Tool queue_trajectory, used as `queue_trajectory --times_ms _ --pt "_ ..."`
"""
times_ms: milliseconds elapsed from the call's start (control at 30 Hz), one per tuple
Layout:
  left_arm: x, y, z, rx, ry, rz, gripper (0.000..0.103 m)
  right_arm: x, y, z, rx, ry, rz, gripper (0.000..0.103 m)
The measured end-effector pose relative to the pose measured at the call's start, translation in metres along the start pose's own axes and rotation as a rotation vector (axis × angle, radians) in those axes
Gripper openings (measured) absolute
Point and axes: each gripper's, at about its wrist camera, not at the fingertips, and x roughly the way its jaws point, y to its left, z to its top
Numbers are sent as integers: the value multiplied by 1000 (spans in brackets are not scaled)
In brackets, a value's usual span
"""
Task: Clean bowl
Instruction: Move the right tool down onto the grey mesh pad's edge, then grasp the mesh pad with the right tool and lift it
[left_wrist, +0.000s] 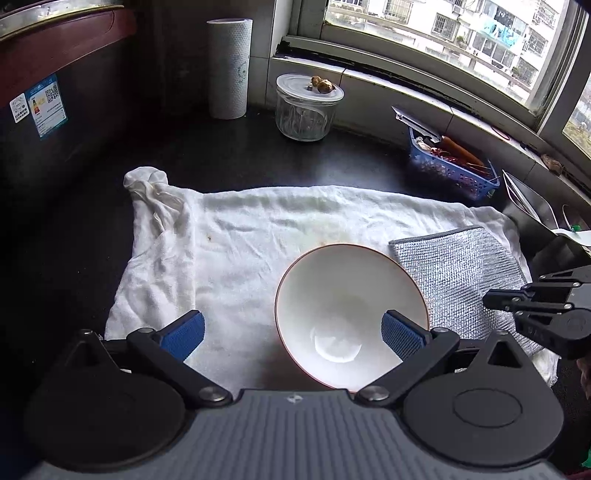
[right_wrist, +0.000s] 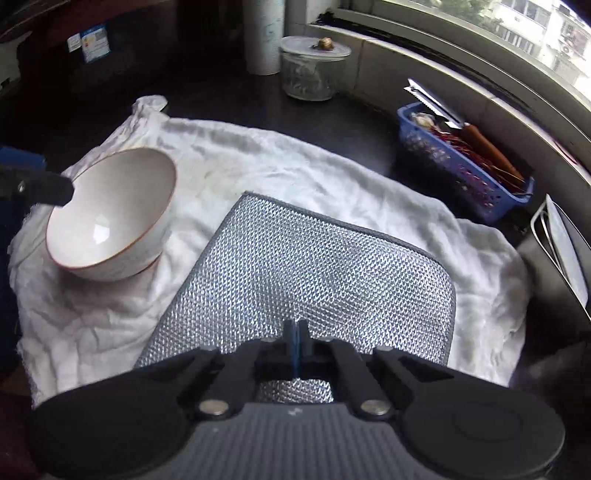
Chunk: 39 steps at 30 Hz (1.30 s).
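The left wrist view shows the left tool (left_wrist: 291, 334) spread wide, its right blue pad inside the bowl (left_wrist: 351, 317) and its left pad over the white towel (left_wrist: 229, 236), gripping nothing. The right wrist view adds the bowl's outer wall and foot: the bowl (right_wrist: 110, 214) is tilted, its mouth tipped up and toward the left tool, the low side of its foot on the towel (right_wrist: 332, 184).

The right tool (right_wrist: 296, 341) has its jaws pressed together at the near edge of the silver scrubbing cloth (right_wrist: 306, 266); whether they pinch the cloth cannot be told. That cloth lies flat on the towel's right half, its long axis running away from the tool toward the surface's far edge.

Bare towel lies beyond and left of the bowl. A blue basket (right_wrist: 465, 173) and glass jar (left_wrist: 306, 107) line the far edge of the dark surface (left_wrist: 229, 155).
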Motion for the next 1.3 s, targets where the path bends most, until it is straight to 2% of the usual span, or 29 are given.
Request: queue_trajectory --times_ms 33,100,167,200,233,300,333,467,533,600,633,667,767,800,833,867,933,1067,1133,1233,1300 --pt "0 0 0 -1 2 -1 103 -2 -4 1 1 -4 -19 0" --pt "0 0 0 -2 3 -5 103 -2 -13 1 35 4 7 0" --pt "0 -1 1 2 0 -7 103 -3 -14 1 48 -2 43 6" --pt "0 -1 1 2 0 -7 103 -3 -12 1 46 7 53 23" --pt "0 -1 0 1 0 -7 103 -3 -10 2 44 10 48 53" --pt "0 0 0 1 3 -8 103 -4 -5 3 31 -8 -6 88" --pt "0 0 0 0 4 -7 103 -4 -4 4 25 -19 -36 88" --pt "0 1 0 1 6 -9 103 11 -8 6 37 8 -56 88" --pt "-1 2 0 1 5 -8 103 26 -12 5 49 44 -63 86" --pt "0 4 0 -4 7 -5 103 31 -15 3 64 44 -43 81" --pt "0 5 0 -8 9 -3 103 30 -17 1 77 29 -18 74" --pt "1 6 0 -12 10 -2 103 30 -18 0 81 18 -1 72" --pt "1 6 3 -11 4 -4 103 28 -15 -1 52 6 23 52" --pt "0 5 4 -8 -2 -8 103 27 -14 0 46 3 28 39" --pt "-1 4 5 -4 -5 -11 103 26 -13 1 45 2 28 20" --pt "-1 3 6 0 -8 -15 103 26 -14 2 47 4 30 12" --pt "-3 0 6 11 -15 -19 103 24 -15 3 51 11 39 4" --pt "-7 1 4 9 -19 -10 103 6 -16 6 64 -15 57 3" --pt "-8 4 3 -1 -17 -2 103 -15 -15 11 98 -65 119 3" --pt "-11 5 2 -5 -23 -2 103 -27 -24 15 251 -77 330 3" --pt "-15 4 2 0 -30 -2 103 -21 -31 12 342 -64 434 3"
